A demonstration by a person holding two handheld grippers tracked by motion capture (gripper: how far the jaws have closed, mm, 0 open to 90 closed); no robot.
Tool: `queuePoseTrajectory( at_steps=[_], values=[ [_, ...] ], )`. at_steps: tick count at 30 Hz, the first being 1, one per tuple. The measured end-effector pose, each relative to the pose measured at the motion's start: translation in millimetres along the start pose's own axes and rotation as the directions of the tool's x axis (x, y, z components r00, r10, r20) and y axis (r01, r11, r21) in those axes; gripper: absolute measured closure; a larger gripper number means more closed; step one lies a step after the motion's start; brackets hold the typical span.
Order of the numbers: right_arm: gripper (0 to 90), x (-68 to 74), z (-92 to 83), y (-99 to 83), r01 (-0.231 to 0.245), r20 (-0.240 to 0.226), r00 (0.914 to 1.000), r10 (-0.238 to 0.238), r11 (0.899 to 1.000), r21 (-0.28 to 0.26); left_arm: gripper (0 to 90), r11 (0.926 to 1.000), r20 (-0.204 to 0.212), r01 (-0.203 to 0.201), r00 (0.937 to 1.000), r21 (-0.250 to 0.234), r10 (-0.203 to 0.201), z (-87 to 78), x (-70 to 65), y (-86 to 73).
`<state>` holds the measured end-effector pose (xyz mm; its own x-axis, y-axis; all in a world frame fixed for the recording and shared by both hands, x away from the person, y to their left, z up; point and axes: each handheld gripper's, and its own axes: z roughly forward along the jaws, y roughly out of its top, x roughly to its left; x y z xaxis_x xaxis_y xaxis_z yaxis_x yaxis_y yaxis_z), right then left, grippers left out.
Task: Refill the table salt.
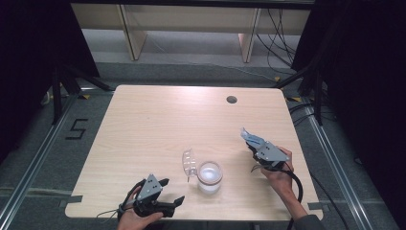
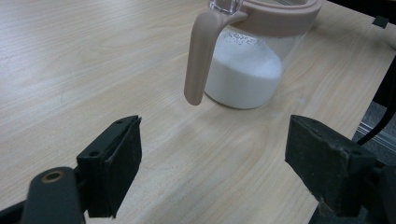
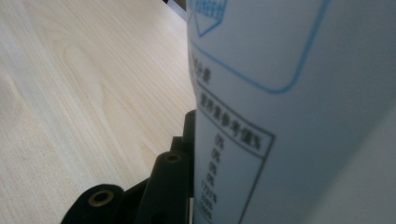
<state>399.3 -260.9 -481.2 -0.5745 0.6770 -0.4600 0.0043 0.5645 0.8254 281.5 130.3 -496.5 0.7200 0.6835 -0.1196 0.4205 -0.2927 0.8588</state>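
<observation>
Printed matter is seen closest of all in the right gripper view: a white packet (image 3: pixel 289 112) carries a blue rounded outline, a blue emblem at its top and a black-ruled table of small characters and figures, too blurred to be read. This packet is clamped between the jaws of the right gripper (image 1: pixel 253 143), held over the right part of the table. Nearer the front edge, the left gripper (image 1: pixel 171 192) is held with its jaws spread wide and with nothing between them. Ahead of it a clear jar (image 1: pixel 209 177) of white powder is set on the table, its pink-rimmed lid (image 1: pixel 189 163) swung open to the left. Pale wood-grain covers the table (image 1: pixel 158 120), pierced by a round hole (image 1: pixel 231 99). Beyond, grey flooring and cables (image 1: pixel 280 36) are seen.
</observation>
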Motion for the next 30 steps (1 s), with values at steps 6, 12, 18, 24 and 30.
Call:
queuePoseTrajectory(
  at_steps=[6, 12, 18, 24, 30],
  values=[
    [77.4, -7.5, 1.9, -9.5, -0.054, 0.014, 0.9984, 0.054, 0.998, 0.013, 18.4, 1.0, 0.006, 0.0, 1.0, -0.004, 0.0, 0.4, 0.5, 0.0],
    [77.5, -14.6, 4.9, -23.2, -0.131, 0.015, 0.9913, 0.131, 0.991, 0.009, 18.4, 1.0, 0.008, 0.0, 1.0, -0.005, 0.0, 0.3, 0.5, 0.0],
    [78.2, -19.8, 5.2, -33.6, -0.234, 0.016, 0.972, 0.234, 0.972, -0.008, 18.4, 1.0, 0.008, -0.001, 1.0, -0.005, 0.001, 0.4, 0.5, 0.0],
    [77.5, -21.5, 0.9, -39.2, -0.298, 0.026, 0.954, 0.299, 0.954, -0.028, 18.4, 1.0, 0.002, -0.002, 1.0, -0.002, 0.002, 0.0, 0.1, 0.0],
    [66.2, -23.2, -0.9, -39.6, -0.316, 0.024, 0.9482, 0.317, 0.948, -0.022, 18.4, 1.0, 0.007, -0.002, 1.0, -0.005, 0.002, 0.0, 0.6, -0.1]
  ],
)
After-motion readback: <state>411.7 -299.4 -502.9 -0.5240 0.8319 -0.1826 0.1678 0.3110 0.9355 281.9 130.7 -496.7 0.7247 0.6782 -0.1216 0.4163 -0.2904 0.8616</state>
